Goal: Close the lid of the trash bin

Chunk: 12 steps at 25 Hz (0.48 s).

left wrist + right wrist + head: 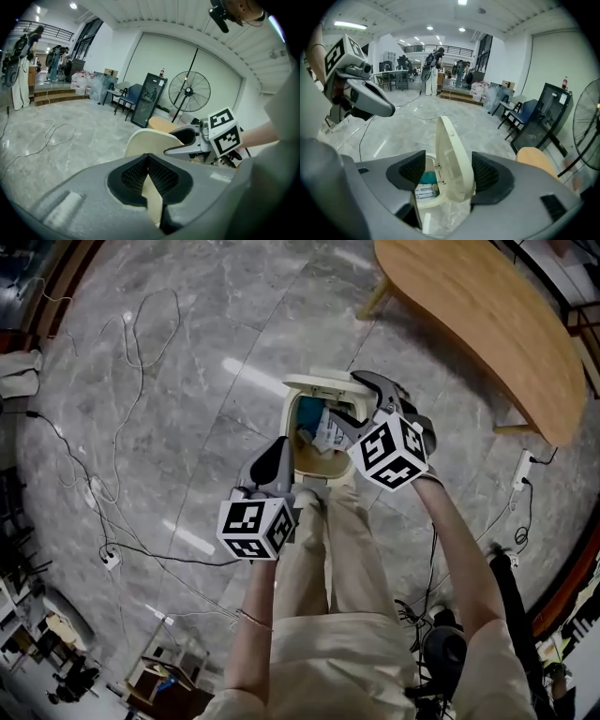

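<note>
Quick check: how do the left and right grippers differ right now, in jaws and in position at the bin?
The left gripper has its jaws closed together and empty; the right gripper has its jaws apart, with the upright lid between them. The left gripper sits beside the trash bin; the right gripper reaches over its opening. Both point toward the bin.

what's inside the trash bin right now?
Inside the trash bin: a teal item and a white printed packet next to it, clear liner bag at the rim. Anything deeper is covered by these, the bin wall and the raised lid.
</note>
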Motion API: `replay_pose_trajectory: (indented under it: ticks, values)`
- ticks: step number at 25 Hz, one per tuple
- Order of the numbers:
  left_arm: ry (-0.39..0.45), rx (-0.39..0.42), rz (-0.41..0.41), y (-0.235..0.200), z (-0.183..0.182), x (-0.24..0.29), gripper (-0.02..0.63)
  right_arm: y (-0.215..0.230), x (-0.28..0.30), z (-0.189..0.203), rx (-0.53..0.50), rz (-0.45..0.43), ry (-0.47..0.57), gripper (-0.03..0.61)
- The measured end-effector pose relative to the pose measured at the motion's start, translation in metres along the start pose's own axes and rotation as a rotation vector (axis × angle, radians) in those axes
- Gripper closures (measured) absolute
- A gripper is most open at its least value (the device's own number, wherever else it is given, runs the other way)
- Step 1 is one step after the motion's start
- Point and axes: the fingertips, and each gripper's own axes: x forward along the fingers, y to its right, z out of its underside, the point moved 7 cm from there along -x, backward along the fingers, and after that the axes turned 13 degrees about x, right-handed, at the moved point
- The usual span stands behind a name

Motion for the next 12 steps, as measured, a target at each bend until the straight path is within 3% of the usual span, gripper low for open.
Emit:
replay_pose_trajectory:
  ticks: [12]
  values:
    - [-0.008, 0.032, 0.082, 0.004, 0.031, -0.025, 0.591, -0.043, -0.007, 0.02, -0.055, 0.098, -0.014, 0.273]
